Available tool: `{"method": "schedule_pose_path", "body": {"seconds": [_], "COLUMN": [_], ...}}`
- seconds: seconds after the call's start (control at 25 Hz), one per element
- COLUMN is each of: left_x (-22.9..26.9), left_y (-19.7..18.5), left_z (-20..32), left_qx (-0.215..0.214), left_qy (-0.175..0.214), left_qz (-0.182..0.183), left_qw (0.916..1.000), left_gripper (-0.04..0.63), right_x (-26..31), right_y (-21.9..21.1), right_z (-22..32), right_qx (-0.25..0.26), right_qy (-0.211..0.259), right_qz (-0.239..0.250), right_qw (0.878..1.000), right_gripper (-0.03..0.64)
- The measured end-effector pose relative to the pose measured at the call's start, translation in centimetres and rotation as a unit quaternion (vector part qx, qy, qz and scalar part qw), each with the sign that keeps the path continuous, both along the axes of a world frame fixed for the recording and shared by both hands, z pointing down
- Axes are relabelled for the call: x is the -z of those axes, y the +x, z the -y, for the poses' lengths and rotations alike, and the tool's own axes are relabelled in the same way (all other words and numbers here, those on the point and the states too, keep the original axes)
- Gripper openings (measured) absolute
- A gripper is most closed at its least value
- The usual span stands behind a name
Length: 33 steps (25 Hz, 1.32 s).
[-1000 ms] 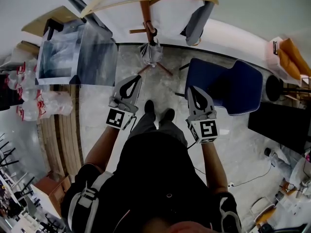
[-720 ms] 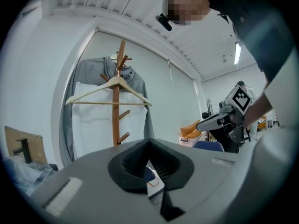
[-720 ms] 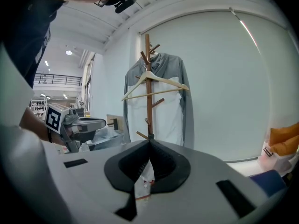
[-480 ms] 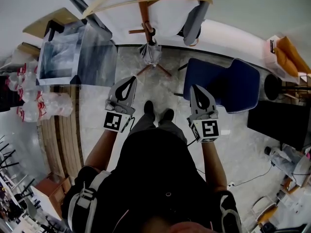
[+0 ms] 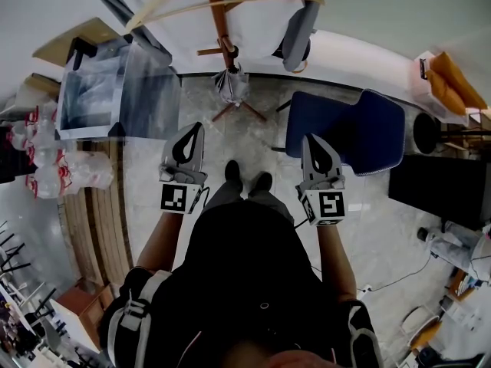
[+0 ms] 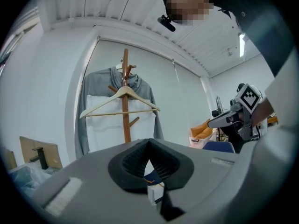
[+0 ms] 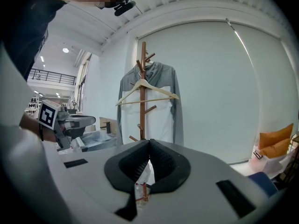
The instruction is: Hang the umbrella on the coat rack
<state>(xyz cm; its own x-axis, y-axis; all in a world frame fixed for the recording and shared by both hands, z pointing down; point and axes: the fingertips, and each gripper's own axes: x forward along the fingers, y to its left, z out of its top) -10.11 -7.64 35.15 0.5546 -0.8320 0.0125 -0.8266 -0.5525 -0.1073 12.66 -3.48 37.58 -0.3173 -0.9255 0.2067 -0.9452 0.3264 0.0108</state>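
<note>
A folded grey umbrella (image 5: 232, 85) hangs by its dark handle from a low peg of the wooden coat rack (image 5: 215, 10), just above the rack's feet. Higher on the rack a wooden hanger (image 6: 119, 98) carries a grey and white jacket (image 7: 161, 111). I stand a step back from the rack. My left gripper (image 5: 189, 130) and right gripper (image 5: 311, 141) are held out level in front of me, a shoulder's width apart, both shut with nothing in them. In each gripper view the ribbed pads meet at the tip, for the left gripper (image 6: 149, 142) and for the right gripper (image 7: 149, 142).
A blue chair (image 5: 360, 133) stands right of the rack, close to my right gripper. A table under clear plastic (image 5: 115, 83) is at the left, with wrapped bottles (image 5: 46, 152) beside it. A black desk (image 5: 437, 194) and orange cushions (image 5: 453, 83) are at the right.
Both grippers have risen a little, still shut. The left one has drifted to the left and now points straighter ahead. The umbrella stays on its peg.
</note>
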Motion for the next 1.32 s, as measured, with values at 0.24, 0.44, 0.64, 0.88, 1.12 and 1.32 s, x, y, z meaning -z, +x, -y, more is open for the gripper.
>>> {"method": "schedule_pose_path", "body": {"seconds": [0.24, 0.44, 0.64, 0.88, 1.12, 1.32], "left_x": [0.6, 0.5, 0.3, 0.5, 0.2, 0.5], "left_y": [-0.4, -0.4, -0.6, -0.6, -0.5, -0.4], "left_z": [-0.1, -0.2, 0.0, 0.0, 0.0, 0.0], "left_qx": [0.014, 0.017, 0.023, 0.031, 0.032, 0.032], "left_qy": [0.009, 0.006, 0.011, 0.016, 0.015, 0.030], "left_qz": [0.003, 0.003, 0.008, 0.010, 0.019, 0.015], "left_qw": [0.9999, 0.9998, 0.9997, 0.9993, 0.9992, 0.9989], "left_gripper": [-0.002, -0.002, -0.002, -0.002, -0.002, -0.002], "right_x": [0.3, 0.2, 0.7, 0.9, 0.6, 0.9], "right_y": [0.4, 0.6, 0.8, 0.9, 1.3, 1.2], "right_z": [-0.2, -0.4, -0.5, -0.5, -0.5, -0.2], "right_qx": [-0.014, -0.021, -0.034, -0.039, -0.044, -0.035], "right_qy": [0.002, -0.003, 0.006, 0.005, 0.002, 0.003], "right_qz": [-0.002, -0.010, -0.025, -0.032, -0.030, -0.042], "right_qw": [1.000, 1.000, 0.999, 0.999, 0.999, 0.998], "right_gripper": [0.000, -0.002, -0.002, -0.002, -0.002, -0.002]}}
